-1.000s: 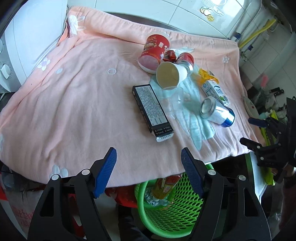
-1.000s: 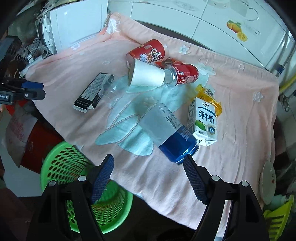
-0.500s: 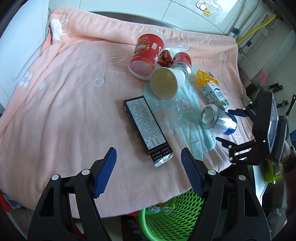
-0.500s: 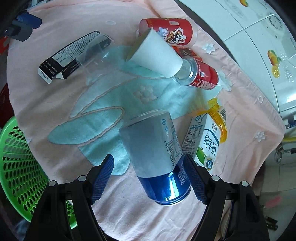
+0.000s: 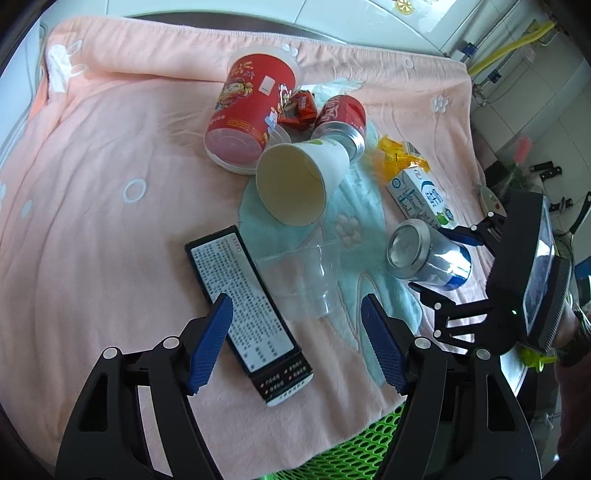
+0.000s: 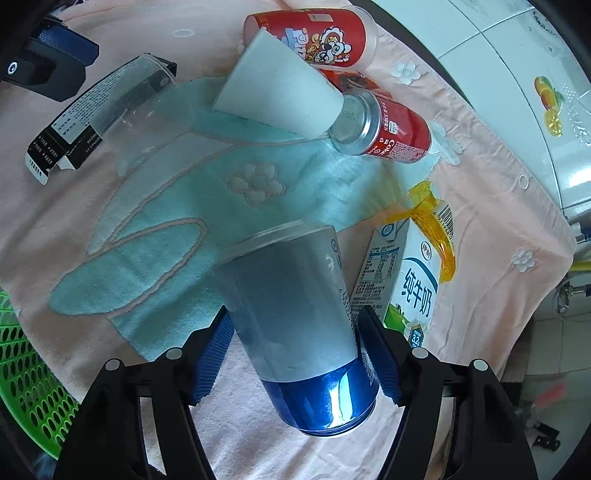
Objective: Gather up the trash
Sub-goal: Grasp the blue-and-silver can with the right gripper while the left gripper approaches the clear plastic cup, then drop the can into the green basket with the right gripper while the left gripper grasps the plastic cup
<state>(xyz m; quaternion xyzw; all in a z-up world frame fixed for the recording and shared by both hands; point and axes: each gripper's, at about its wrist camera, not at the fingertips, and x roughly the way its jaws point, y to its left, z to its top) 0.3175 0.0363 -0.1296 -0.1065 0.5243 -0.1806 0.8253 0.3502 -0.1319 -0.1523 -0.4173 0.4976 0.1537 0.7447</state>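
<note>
Trash lies scattered on a pink towel (image 5: pixel 92 221) spread over the counter. The right gripper (image 6: pixel 295 354) straddles a blue-and-silver can (image 6: pixel 295 317) lying on its side near the towel's front edge; its jaws are closing, and the blue pads (image 6: pixel 212 354) stand at the can's flanks, though whether they press on it cannot be told. Just beside the can on the right lies a milk carton (image 6: pixel 410 291) with a yellow wrapper (image 6: pixel 432 221) at its top. Farther back a white paper cup (image 6: pixel 280 96) rests on its side against a red can (image 6: pixel 384 129), with a red tub (image 6: pixel 314 33) behind them. The left gripper (image 5: pixel 295 339) hangs spread and empty above a black box (image 5: pixel 247 310), which lies flat with a clear plastic cup (image 5: pixel 303 280) touching its right side. A green basket (image 6: pixel 26 376) shows below the towel's edge, at the left of the right wrist view.
</note>
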